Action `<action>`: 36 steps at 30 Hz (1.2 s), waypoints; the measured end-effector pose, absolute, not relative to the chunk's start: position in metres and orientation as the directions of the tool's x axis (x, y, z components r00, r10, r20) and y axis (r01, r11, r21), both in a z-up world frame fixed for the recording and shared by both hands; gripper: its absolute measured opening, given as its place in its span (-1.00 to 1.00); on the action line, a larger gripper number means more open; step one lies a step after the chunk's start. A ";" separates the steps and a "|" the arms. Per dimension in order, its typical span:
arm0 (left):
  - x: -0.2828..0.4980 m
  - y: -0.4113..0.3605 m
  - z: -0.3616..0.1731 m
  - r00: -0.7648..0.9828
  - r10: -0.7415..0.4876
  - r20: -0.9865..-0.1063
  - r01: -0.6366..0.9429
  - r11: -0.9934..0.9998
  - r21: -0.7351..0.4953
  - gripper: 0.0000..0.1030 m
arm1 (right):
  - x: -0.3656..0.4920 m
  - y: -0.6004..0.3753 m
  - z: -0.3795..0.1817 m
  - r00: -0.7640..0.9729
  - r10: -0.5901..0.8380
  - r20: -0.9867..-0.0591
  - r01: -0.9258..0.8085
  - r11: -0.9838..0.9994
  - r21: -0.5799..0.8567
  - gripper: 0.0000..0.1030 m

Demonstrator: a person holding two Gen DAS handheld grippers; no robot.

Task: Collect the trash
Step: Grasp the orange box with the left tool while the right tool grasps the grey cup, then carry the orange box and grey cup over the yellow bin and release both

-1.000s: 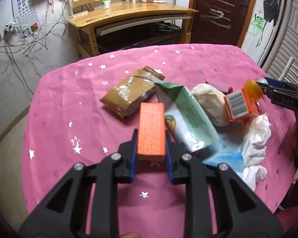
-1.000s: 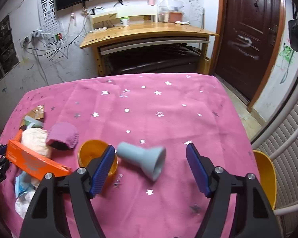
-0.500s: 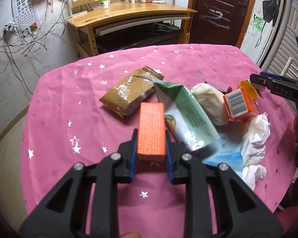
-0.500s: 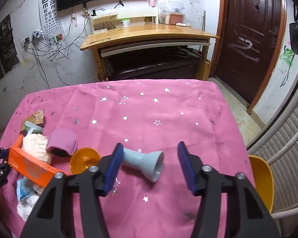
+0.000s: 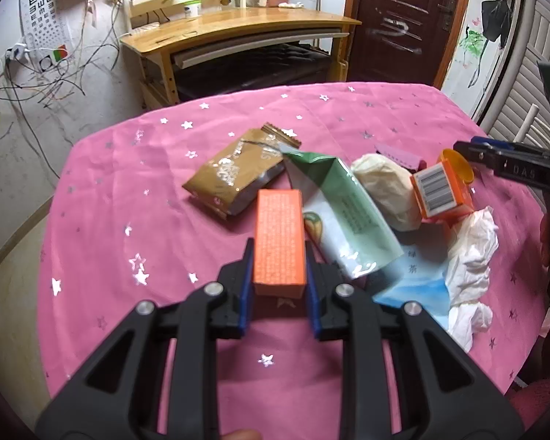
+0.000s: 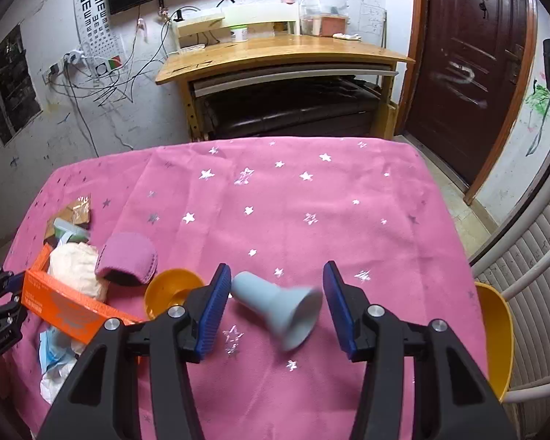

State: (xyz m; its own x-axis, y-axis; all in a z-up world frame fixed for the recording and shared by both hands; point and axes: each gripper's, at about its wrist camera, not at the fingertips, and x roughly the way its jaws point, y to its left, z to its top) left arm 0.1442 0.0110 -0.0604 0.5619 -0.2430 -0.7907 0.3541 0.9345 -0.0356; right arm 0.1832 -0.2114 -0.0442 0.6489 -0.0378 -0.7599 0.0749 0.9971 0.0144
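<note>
- The grey-blue funnel-shaped piece (image 6: 278,310) is lying on its side on the pink surface (image 6: 311,198), right between the right gripper (image 6: 273,310) fingers. Its narrow neck is pointing toward the left finger and the wide mouth is flaring toward the right one, so the long axis is running roughly across the gap, tilted a bit.
- Those fingers are sitting apart. The neck end looks like it's touching or nearly touching the left pad, while the mouth end is a touch blurry, so I can't call contact there. My guess is closing would be squeezing it end to end, which could make it pop out.
- The right side is clearly the nearer one for this piece.
- Just to its left, an orange cap (image 6: 170,291) is sitting open side up, then the pile: purple thing (image 6: 126,260), cream wad (image 6: 75,269).
- Over in the pile, the left gripper (image 5: 279,289) is clamping the near end of an orange box (image 5: 279,236), with the box pointing straight away along the fingers.
- Around it: brown wrapper (image 5: 234,176), green packet (image 5: 343,212), barcode carton (image 5: 440,192), white tissue (image 5: 471,260).
</note>
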 end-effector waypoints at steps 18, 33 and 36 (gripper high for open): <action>0.144 0.021 -0.050 0.573 -0.264 -0.775 0.306 0.947 -0.097 -0.57 | 0.171 -0.216 -0.047 0.667 -0.019 -0.745 0.040 0.999 0.009 -0.71; 0.126 0.021 -0.007 0.653 -0.225 -0.723 0.252 0.965 -0.072 -0.57 | 0.138 -0.240 -0.018 0.751 0.037 -0.659 0.030 0.996 0.089 -0.75; 0.121 0.003 0.007 0.670 -0.231 -0.705 0.275 0.960 -0.053 -0.57 | 0.132 -0.251 -0.013 0.766 0.040 -0.641 0.039 0.993 0.109 -0.75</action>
State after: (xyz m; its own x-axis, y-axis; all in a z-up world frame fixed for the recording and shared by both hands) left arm 0.1213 0.0032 0.0074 0.6703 -0.2309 -0.7053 0.2748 0.9600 -0.0532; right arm 0.1323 -0.2515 -0.0131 0.7661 0.0403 -0.6414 0.0388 0.9933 0.1087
